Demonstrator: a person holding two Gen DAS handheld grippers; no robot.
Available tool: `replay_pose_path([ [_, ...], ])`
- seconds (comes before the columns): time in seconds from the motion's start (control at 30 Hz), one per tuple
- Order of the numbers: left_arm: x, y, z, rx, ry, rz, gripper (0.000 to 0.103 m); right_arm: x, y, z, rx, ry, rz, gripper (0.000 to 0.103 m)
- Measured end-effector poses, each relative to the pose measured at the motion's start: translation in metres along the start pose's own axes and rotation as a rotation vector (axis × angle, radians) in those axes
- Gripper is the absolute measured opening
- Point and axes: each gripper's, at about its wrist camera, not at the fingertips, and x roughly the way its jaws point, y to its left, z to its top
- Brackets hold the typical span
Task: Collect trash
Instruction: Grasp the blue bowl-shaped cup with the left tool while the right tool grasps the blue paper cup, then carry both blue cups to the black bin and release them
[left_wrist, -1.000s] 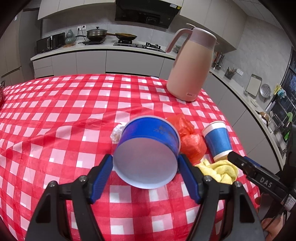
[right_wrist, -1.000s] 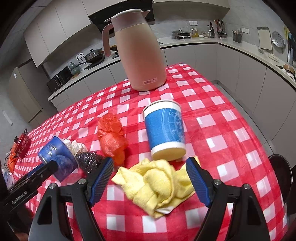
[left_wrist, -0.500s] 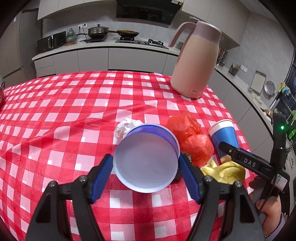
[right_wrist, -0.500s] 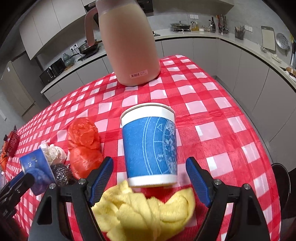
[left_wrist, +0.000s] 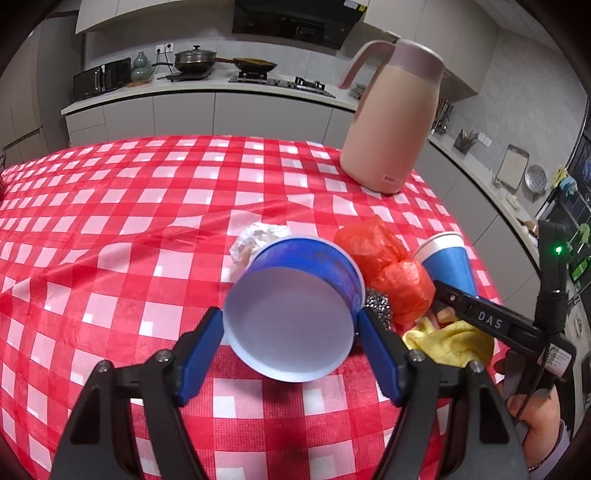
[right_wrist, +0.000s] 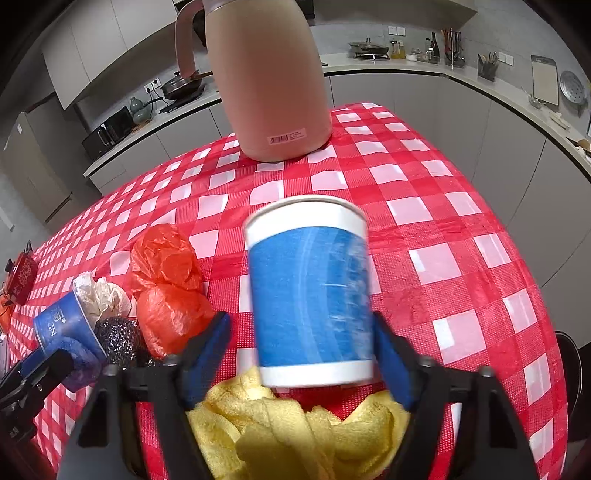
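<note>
My left gripper (left_wrist: 290, 320) is shut on a squat blue paper cup (left_wrist: 288, 314), tilted with its pale base toward the camera and held a little above the checked tablecloth (left_wrist: 110, 240). The same cup (right_wrist: 62, 325) shows at the lower left of the right wrist view. A taller blue cup with white bands (right_wrist: 310, 295) stands between the fingers of my right gripper (right_wrist: 299, 325), whose jaws are closing. The right pad is at the cup's side, while a gap remains at the left pad. This cup looks blurred.
Beside the cups lie two orange plastic bags (right_wrist: 166, 288), crumpled white paper (right_wrist: 99, 295), a steel scrubber (right_wrist: 118, 336) and a yellow cloth (right_wrist: 295, 435) under my right gripper. A pink thermos jug (right_wrist: 266, 74) stands behind. The table edge drops off to the right.
My right gripper has moved forward past the yellow cloth until the tall blue cup stands between its fingers, and its jaws have narrowed. My left gripper still holds its cup in about the same place.
</note>
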Motion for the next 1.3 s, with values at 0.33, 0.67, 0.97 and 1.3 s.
replay_pose_path([
  [0.33,0.004,-0.007,-0.002,0.026,0.021,0.043,0.077,-0.001,0.000,-0.002,0.005,0.002,0.008,0.064],
  [0.67,0.010,-0.006,-0.002,0.030,0.021,0.033,0.079,-0.001,-0.002,-0.005,0.010,0.010,0.013,0.063],
  [0.97,-0.012,-0.008,-0.002,0.027,-0.044,0.016,0.076,-0.019,-0.001,-0.006,0.003,-0.051,0.023,0.060],
  [1.3,-0.044,-0.046,-0.016,0.039,-0.108,-0.004,0.075,-0.077,-0.012,-0.023,-0.018,-0.111,0.091,0.059],
])
